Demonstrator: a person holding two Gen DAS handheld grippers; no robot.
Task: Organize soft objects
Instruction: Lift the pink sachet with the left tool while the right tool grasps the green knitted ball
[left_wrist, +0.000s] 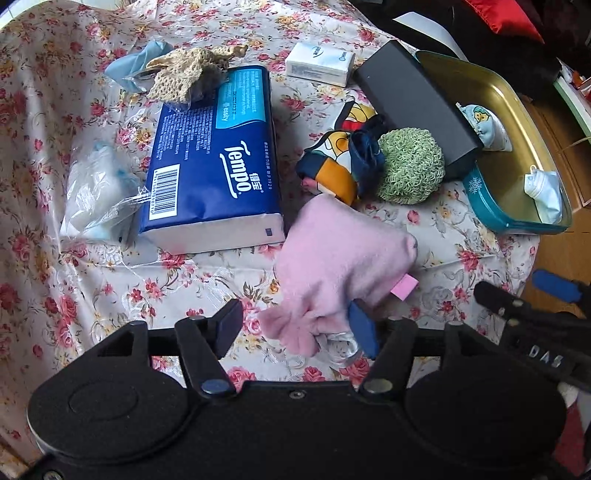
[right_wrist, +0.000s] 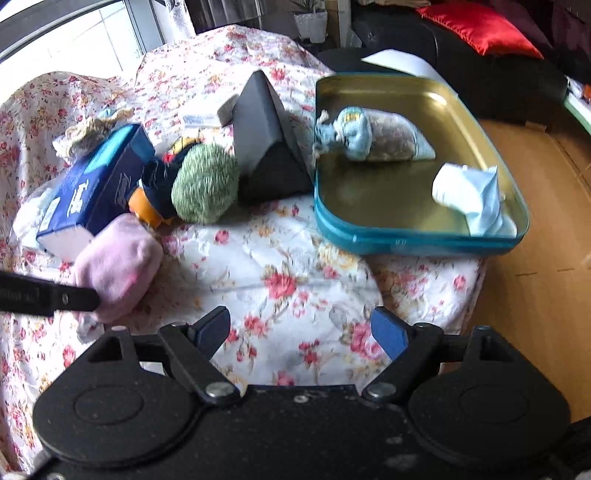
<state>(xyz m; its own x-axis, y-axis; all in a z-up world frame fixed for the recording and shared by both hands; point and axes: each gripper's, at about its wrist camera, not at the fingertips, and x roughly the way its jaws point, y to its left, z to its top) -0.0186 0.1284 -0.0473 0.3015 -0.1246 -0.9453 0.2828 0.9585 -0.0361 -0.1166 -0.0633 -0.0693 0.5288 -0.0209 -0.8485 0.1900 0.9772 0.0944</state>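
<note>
Left wrist view: the left gripper (left_wrist: 301, 328) stands parted around a fluffy pink fabric mitten (left_wrist: 340, 266) on the floral tablecloth (left_wrist: 74, 288); the right gripper (right_wrist: 301, 334) gapes empty.

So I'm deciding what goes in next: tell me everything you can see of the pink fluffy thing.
The pink fluffy thing looks like a soft fleece glove or mitten with a small pink tag. It lies slumped on the floral tablecloth, beside the blue tissue pack. Its cuff end sits between the left gripper fingers, which look apart.
</note>
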